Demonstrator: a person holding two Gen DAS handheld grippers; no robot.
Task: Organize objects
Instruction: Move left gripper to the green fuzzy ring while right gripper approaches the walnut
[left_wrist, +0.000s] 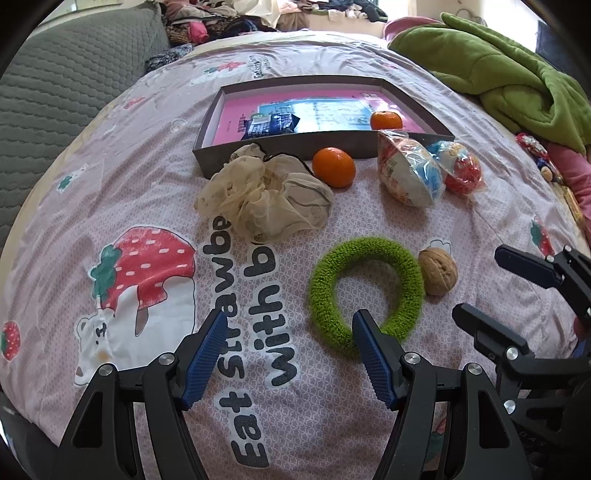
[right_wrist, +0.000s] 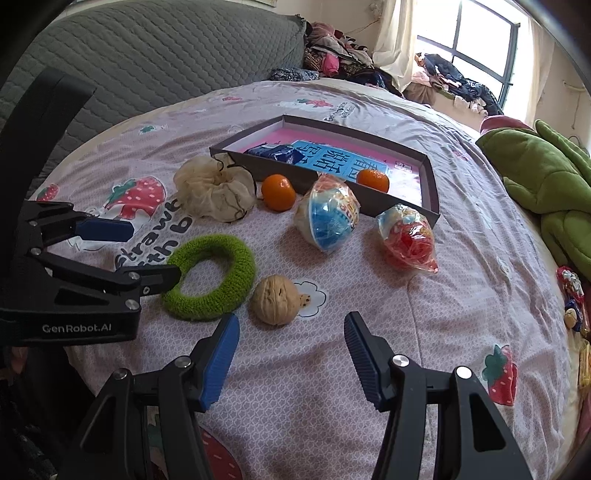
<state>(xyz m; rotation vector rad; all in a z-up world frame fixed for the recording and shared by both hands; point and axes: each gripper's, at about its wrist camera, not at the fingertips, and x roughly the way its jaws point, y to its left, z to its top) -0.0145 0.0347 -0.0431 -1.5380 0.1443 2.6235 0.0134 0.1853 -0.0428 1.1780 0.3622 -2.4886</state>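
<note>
Lying on a strawberry-print bedspread (left_wrist: 258, 332), the shallow grey box (left_wrist: 258, 151) is serving as landmark: it is already holding a blue snack packet (left_wrist: 271, 123) and one tangerine (left_wrist: 386, 120). Just outside its near wall a second tangerine (left_wrist: 333, 167), a cream mesh scrunchie (left_wrist: 258, 192), a blue-and-white wrapped ball (left_wrist: 410, 173) and a red wrapped ball (left_wrist: 461, 168) are sitting close together, leaving little room along that edge. Nearer the cameras than the box, a green knitted ring (left_wrist: 365, 291) and a walnut (left_wrist: 437, 271) are lying just beside each other, with open bedspread in front of them.

The left gripper (left_wrist: 288, 350) is hovering wide open, holding nothing, its right fingertip overlapping the ring's near rim. The right gripper (right_wrist: 291, 350) is standing part open and empty, just short of the walnut (right_wrist: 275, 300).

Only the right wrist view is showing the window (right_wrist: 476, 48); there the red wrapped ball (right_wrist: 408, 238) is sitting clear of the box's corner (right_wrist: 436, 216).
</note>
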